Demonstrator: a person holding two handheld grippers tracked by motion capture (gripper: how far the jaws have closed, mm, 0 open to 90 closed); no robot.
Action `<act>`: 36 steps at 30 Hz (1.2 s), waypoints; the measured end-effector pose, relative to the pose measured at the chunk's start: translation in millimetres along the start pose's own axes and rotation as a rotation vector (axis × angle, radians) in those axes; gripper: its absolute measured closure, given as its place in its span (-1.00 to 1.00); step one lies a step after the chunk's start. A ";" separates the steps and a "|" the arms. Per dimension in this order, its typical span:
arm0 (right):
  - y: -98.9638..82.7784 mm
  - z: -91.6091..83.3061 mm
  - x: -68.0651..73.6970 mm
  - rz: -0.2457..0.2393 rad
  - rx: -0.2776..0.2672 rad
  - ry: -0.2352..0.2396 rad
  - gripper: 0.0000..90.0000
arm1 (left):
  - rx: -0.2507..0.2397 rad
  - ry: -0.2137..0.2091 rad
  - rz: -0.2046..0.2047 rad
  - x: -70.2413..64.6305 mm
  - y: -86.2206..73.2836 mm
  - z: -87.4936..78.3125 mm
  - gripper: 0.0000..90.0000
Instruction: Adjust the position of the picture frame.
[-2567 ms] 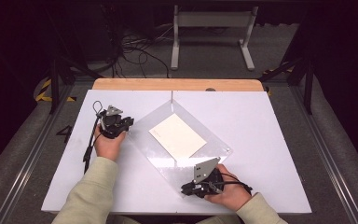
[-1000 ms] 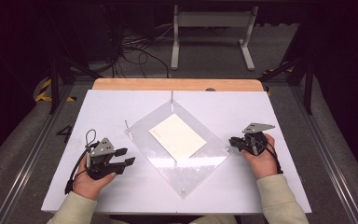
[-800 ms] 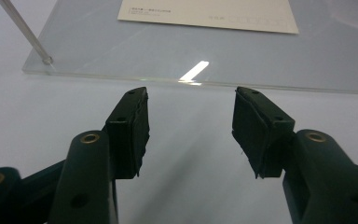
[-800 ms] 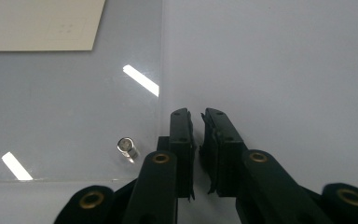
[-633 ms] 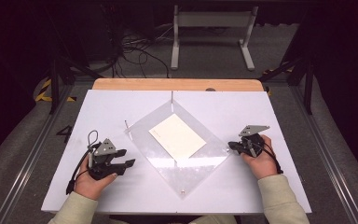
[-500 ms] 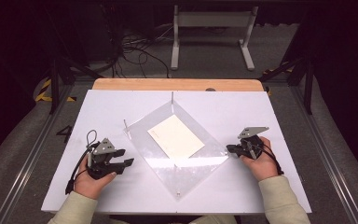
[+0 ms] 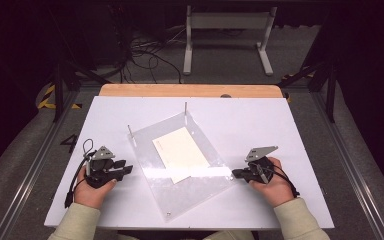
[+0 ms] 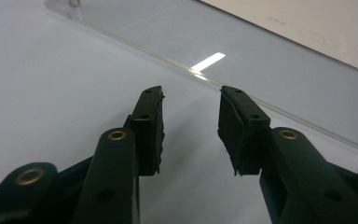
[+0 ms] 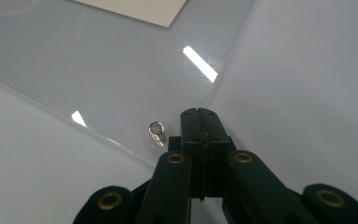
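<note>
A clear acrylic plate (image 7: 192,192) lies cornerwise on the white table (image 7: 280,125), with a cream paper sheet (image 7: 180,154) at its middle. Thin metal pegs (image 7: 185,107) stand at its corners. My left gripper (image 7: 129,170) lies on the table just left of the plate's left edge (image 8: 242,51). Its jaws are open (image 8: 191,100), have just been closing, and hold nothing. My right gripper (image 7: 234,173) is shut, its tips (image 9: 198,112) at the plate's right corner (image 9: 98,70), beside a peg (image 9: 157,130). Nothing shows between its pads.
A wooden strip (image 7: 190,90) runs along the table's far edge. Beyond it are a white metal stand (image 7: 227,35) and loose cables (image 7: 145,50) on the dark floor. Bare white table lies on both sides of the plate.
My right hand has moved left and nearer to me, up to the plate's right corner. The left hand has shifted a little. The plate and paper lie as they did a second ago.
</note>
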State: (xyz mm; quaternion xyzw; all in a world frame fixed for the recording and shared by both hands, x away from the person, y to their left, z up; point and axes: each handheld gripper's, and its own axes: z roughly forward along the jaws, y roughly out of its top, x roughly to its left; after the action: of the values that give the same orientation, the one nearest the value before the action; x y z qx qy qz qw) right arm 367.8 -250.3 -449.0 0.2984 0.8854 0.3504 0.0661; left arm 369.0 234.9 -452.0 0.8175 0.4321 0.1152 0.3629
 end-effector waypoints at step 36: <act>-9.5 -31.2 19.2 0.011 -0.101 -0.050 0.97 | 0.050 0.150 0.011 4.3 67.5 71.2 1.00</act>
State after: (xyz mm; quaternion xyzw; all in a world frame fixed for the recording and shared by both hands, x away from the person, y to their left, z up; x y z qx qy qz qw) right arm 337.4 -262.8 -430.3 0.3081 0.8629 0.3875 0.1013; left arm 449.3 178.7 -456.3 0.8177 0.4564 0.1671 0.3084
